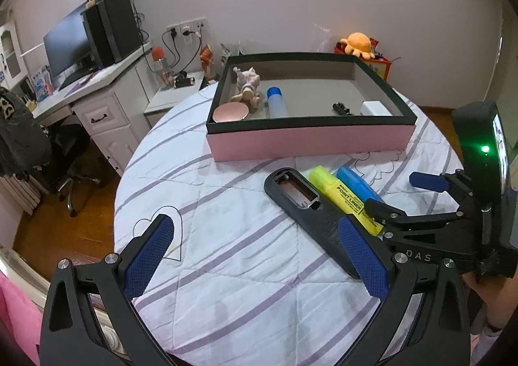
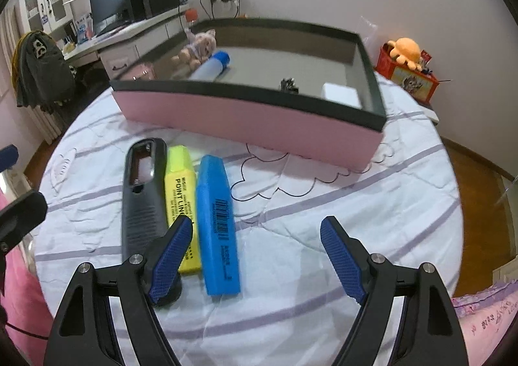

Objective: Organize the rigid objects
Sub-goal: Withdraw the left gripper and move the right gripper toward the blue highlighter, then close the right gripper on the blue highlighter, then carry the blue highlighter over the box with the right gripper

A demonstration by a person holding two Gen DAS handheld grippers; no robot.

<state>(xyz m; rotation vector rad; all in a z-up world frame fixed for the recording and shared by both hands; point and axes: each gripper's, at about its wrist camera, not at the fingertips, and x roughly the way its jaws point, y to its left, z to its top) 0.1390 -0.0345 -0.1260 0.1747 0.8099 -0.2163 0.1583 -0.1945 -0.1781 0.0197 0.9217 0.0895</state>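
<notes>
A black remote shell [image 1: 304,204] [image 2: 142,191], a yellow highlighter [image 1: 343,197] [image 2: 179,191] and a blue highlighter [image 1: 354,183] [image 2: 217,223] lie side by side on the round quilted table. Behind them stands a pink box [image 1: 310,139] [image 2: 246,120] with a dark rim. It holds a doll [image 1: 247,84], a pink disc [image 1: 230,112], a blue tube [image 1: 276,103], a small black clip [image 1: 341,108] and a white block [image 1: 375,108]. My left gripper [image 1: 259,256] is open and empty, its right finger over the remote's near end. My right gripper [image 2: 257,256] is open, low around the blue highlighter's near end; it also shows in the left wrist view [image 1: 404,194].
A red box with an orange plush [image 2: 408,68] sits at the table's far right. A white desk [image 1: 97,87] with monitor and black chair stands to the left, with a small side table [image 1: 171,97] bearing a bottle beside the round table. The table edge drops to wood floor on both sides.
</notes>
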